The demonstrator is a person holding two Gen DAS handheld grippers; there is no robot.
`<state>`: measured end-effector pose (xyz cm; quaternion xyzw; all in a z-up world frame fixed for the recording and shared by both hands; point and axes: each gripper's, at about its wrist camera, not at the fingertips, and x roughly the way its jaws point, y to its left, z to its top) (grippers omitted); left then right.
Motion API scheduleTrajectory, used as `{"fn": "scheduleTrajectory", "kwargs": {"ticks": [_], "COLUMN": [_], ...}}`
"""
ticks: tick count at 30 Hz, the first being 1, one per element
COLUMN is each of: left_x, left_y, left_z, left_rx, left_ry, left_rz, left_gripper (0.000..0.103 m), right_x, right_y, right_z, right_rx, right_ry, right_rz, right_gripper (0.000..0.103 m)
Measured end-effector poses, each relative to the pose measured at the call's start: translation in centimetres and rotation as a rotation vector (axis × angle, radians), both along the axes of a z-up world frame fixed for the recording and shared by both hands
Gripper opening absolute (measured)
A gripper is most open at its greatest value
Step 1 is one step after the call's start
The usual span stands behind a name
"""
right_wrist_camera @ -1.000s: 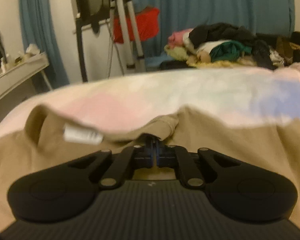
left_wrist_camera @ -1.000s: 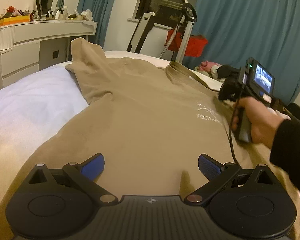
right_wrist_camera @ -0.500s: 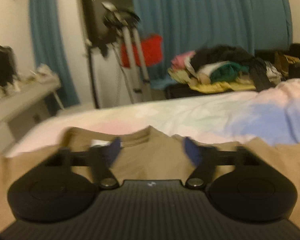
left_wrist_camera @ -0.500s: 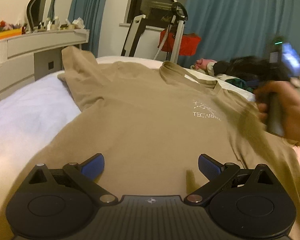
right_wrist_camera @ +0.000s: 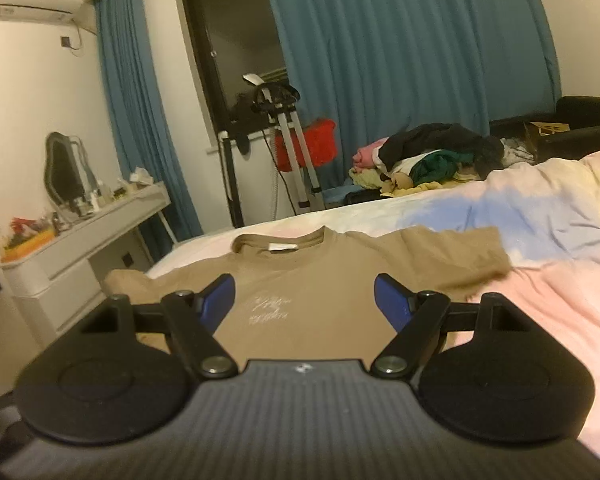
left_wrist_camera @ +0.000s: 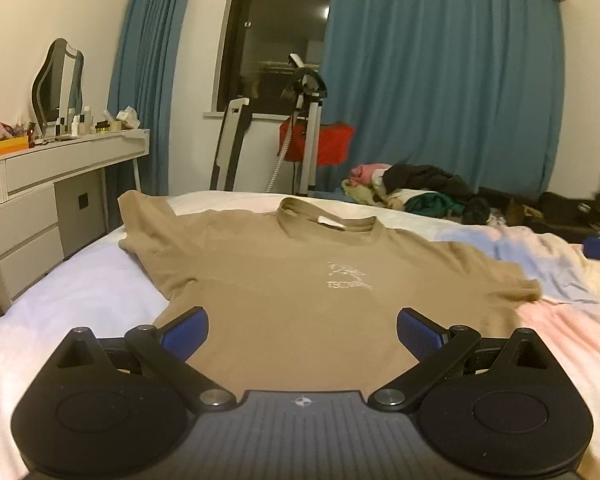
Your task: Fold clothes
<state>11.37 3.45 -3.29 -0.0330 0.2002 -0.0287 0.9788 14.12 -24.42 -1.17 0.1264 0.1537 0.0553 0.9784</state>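
1. Tan cotton was all you had to work with — one short-sleeved T-shirt lay spread front-up on the bed, collar at 12 o'clock from your left claw and hem toward you.
2. Your left gripper was released, its blue pads spread wide and hovering over the lower body of the shirt, grasping nothing.
3. Your right gripper was likewise released and empty, its pads apart above the chest print; from that view the collar sat at about 11 o'clock.
4. Done, as far as could be judged: the garment was laid out and fairly flat, with the left sleeve out at 10 o'clock in the left view and the right sleeve out at 1 o'clock in the right view.
5. Not done: no fold showed anywhere — both sleeves lay out to the sides and the hem was not brought up.
6. Left for you, by my reading: fold in each side, then double the body up toward the collar — so this shirt was at the very start of folding.
7. Beyond the bed, at 1 o'clock in both views, a heap of clothes sat unfolded; whether it belonged to your task I could not tell.
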Motion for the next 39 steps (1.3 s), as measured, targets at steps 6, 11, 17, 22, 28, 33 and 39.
{"fn": "scheduleTrajectory", "kwargs": {"ticks": [6, 11, 17, 22, 28, 33, 39], "left_x": [-4.6, -7.1, -8.2, -7.2, -6.2, -4.8, -1.5], "left_y": [-1.0, -2.2, -2.3, -1.5, -0.7, -0.2, 0.0], "left_z": [1.3, 2.3, 2.1, 1.5, 0.7, -0.5, -3.2], "left_rx": [0.054, 0.097, 0.106, 0.082, 0.039, 0.009, -0.042], "left_ry": [-0.015, -0.040, -0.030, -0.003, 0.042, 0.099, 0.192], "left_rz": [-0.023, -0.026, -0.025, -0.011, -0.005, 0.003, 0.023], "left_gripper": [0.102, 0.102, 0.102, 0.103, 0.103, 0.103, 0.103], "right_x": [-6.3, -7.2, -7.4, -7.1, -3.3, 3.2, 10.1], "right_y": [0.6, 0.5, 0.2, -0.1, -2.6, -7.5, -13.8], "right_z": [-0.4, -1.9, -2.2, -2.6, -3.7, -6.7, -13.7], "right_rx": [-0.059, -0.110, -0.088, -0.051, 0.125, 0.359, 0.604], "right_ry": [-0.035, -0.012, -0.012, 0.011, 0.087, 0.184, 0.222], "right_rz": [0.011, -0.023, -0.028, -0.031, -0.057, -0.136, -0.221], "right_gripper": [0.078, 0.078, 0.078, 0.078, 0.078, 0.078, 0.080]}}
